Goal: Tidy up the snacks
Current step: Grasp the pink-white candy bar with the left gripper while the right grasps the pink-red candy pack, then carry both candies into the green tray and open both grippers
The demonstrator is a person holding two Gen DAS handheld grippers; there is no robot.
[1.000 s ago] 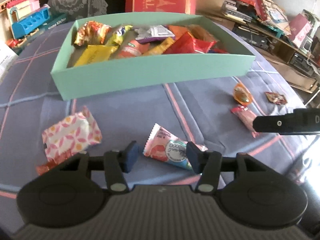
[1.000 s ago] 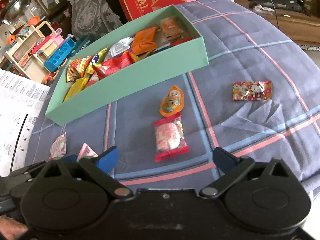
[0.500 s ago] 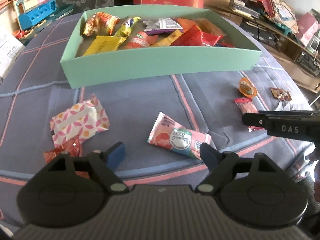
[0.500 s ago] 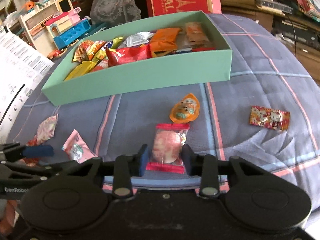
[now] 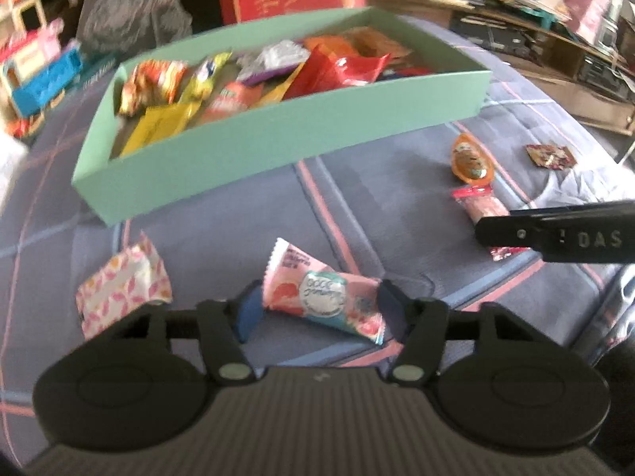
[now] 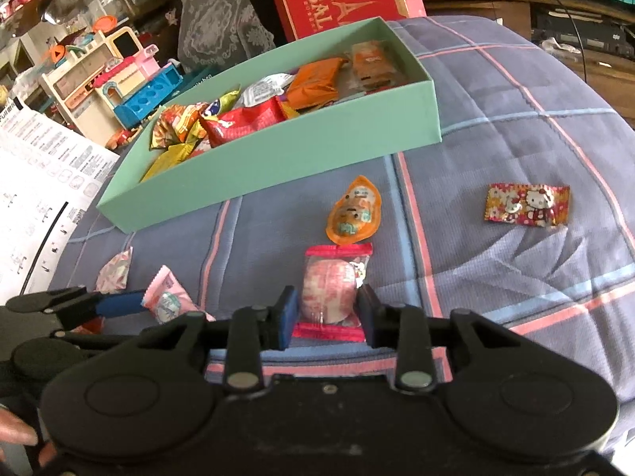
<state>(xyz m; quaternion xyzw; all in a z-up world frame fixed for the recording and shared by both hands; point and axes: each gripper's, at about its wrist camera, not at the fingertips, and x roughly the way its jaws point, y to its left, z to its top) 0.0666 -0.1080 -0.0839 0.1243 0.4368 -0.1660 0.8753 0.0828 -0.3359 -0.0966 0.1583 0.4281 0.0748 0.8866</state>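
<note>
Snacks lie loose on a blue bedspread [image 6: 516, 127] crossed by pink and pale blue lines. The left gripper [image 5: 315, 309] has its blue pads against both ends of a pink wrapped snack with a teal round label [image 5: 323, 297], clamped on it. The right gripper [image 6: 327, 311] is closed on a clear packet with red ends and a pink round sweet inside [image 6: 331, 289], one pad at each side.

Beyond them sits a mint green box [image 6: 278, 158], shallow and open-topped, crowded with red, orange, yellow and silver wrappers; its near wall faces both grippers. Between that wall and the right gripper lies an orange jelly cup [image 6: 353, 212], just beyond the clear packet. A Hello Kitty packet [image 6: 528, 204] lies apart to the right on bare cloth. A pink-and-white patterned packet [image 5: 123, 283] rests just left of the left gripper. Printed paper sheets [image 6: 35, 182] lie along the bedspread's left edge.
</note>
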